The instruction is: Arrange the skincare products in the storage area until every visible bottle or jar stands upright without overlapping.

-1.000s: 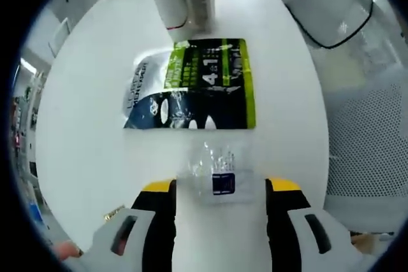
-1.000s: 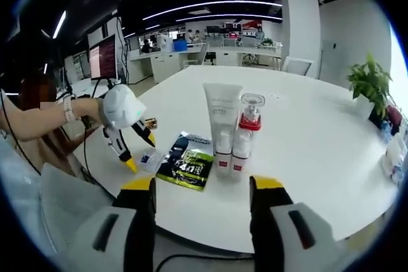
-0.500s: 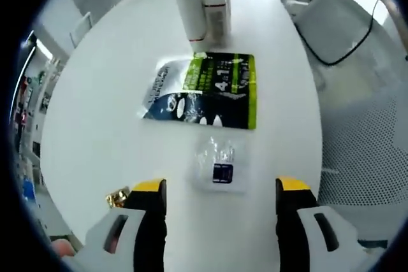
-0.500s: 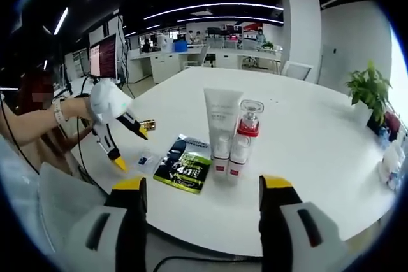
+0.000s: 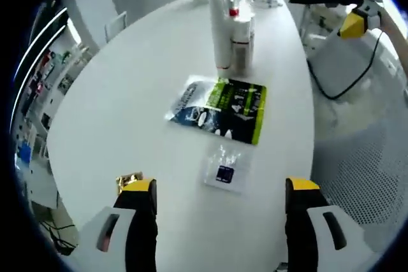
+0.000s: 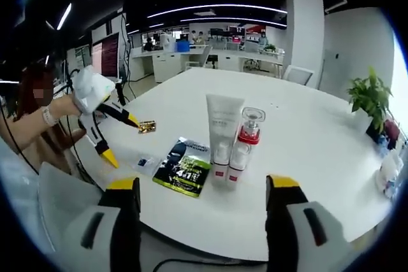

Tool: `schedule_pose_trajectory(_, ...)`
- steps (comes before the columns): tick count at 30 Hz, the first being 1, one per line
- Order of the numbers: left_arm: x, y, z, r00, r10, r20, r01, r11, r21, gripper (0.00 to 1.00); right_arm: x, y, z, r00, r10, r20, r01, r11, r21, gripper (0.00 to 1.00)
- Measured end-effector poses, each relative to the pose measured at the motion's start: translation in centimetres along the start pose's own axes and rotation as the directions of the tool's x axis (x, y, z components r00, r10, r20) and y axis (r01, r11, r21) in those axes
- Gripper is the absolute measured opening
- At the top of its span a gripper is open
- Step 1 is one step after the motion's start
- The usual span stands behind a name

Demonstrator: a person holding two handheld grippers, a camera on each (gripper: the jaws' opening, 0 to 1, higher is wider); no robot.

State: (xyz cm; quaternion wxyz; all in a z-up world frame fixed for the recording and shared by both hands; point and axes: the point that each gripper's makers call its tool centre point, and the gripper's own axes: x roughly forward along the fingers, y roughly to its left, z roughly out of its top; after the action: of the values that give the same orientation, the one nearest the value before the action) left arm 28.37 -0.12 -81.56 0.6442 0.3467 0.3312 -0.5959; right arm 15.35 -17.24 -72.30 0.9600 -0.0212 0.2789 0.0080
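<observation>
A white tube (image 6: 222,137) stands upright on the round white table (image 6: 319,157), cap down, touching a clear bottle with a red collar (image 6: 241,146) on its right. Both also show far off in the left gripper view, the tube (image 5: 218,27) and the bottle (image 5: 242,39). A green and black sachet (image 5: 226,109) lies flat over a white sachet (image 5: 185,97). A small clear packet (image 5: 224,169) lies nearer. My left gripper (image 5: 218,188) is open, above the packet. My right gripper (image 6: 203,183) is open, off the table's near edge. The left gripper (image 6: 102,116) appears at the left of the right gripper view.
A small gold-wrapped item (image 5: 129,179) lies by the left jaw, also seen as the gold item (image 6: 147,126). A potted plant (image 6: 370,97) stands at the table's far side. A white mesh chair (image 5: 357,132) is beside the table. A person's arm (image 6: 48,116) holds the left gripper.
My left gripper has lifted and drawn back from the clear packet, so more of the table shows. My right gripper has backed away slightly. The products have not moved.
</observation>
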Motion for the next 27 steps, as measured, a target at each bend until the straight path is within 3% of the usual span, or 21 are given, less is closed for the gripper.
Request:
schedule_pose_trajectory(5,-1.2,-0.1,0.4,0.998,-0.002,0.065,0.008,0.995,-0.103,0.83,0.1,0.0,0.5,1.0,0.008,0.003,-0.008,1.0,-0.018,0.85)
schedule_pose_trajectory(11,-2.7,-0.6,1.1,0.99,-0.005,0.141,0.026,0.989,-0.148,0.87,0.4,0.0,1.0,1.0,0.01,0.002,-0.01,0.999,-0.038,0.88)
schedule_pose_trajectory(24,-5.0,-0.1,1.2,0.978,0.07,0.196,-0.031,0.98,-0.195,0.96,0.9,-0.5,1.3,1.0,0.01,-0.009,-0.011,0.998,-0.06,0.97)
schedule_pose_trajectory(27,-5.4,-0.4,1.2,0.976,0.063,0.211,-0.02,0.98,-0.2,0.97,0.9,-0.7,1.3,1.0,0.005,-0.012,-0.006,0.998,-0.063,0.99)
